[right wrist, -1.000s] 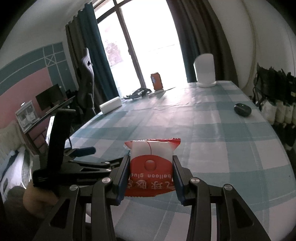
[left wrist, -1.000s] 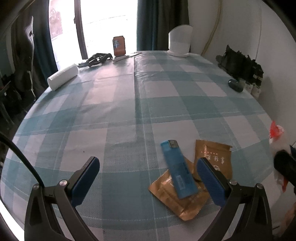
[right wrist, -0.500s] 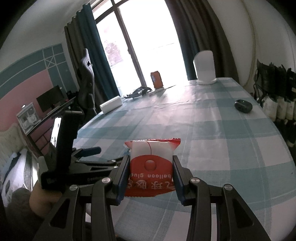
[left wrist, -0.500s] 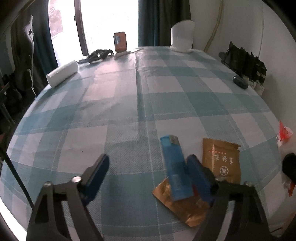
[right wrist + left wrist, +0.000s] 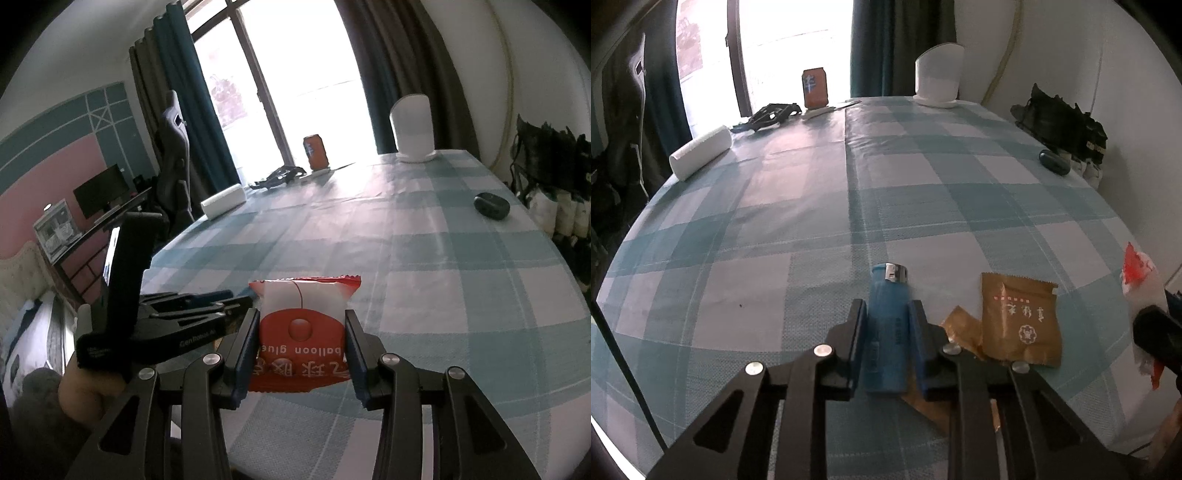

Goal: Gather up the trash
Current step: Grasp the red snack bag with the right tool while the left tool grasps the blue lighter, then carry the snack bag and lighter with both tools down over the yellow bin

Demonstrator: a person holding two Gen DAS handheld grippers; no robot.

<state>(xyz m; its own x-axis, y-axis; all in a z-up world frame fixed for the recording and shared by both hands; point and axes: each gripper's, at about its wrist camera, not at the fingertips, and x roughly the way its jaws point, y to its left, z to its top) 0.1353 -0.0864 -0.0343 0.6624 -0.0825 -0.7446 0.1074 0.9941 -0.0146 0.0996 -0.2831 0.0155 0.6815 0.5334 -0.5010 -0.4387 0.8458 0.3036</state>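
Observation:
A blue lighter (image 5: 888,325) lies on the checked tablecloth (image 5: 775,221), partly on a crumpled brown wrapper (image 5: 960,325). My left gripper (image 5: 887,306) is closing, its blue pads pressing on both sides of the lighter. A second flat brown wrapper (image 5: 1019,325) lies just to the right. My right gripper (image 5: 301,314) is shut on a red and white snack packet (image 5: 301,332), held above the table's near edge. That packet (image 5: 1141,280) also shows at the right edge of the left wrist view. In the right wrist view, the left gripper (image 5: 207,302) is low on the left.
At the far end stand an orange can (image 5: 814,86), a white container (image 5: 938,77) and a black strap (image 5: 772,114). A white roll (image 5: 701,157) lies at the left edge, a dark oval case (image 5: 1052,160) at the right. Black bags (image 5: 1063,118) line the wall.
The left gripper's jaws have come together from wide open onto the blue lighter. The right gripper holds the packet as before.

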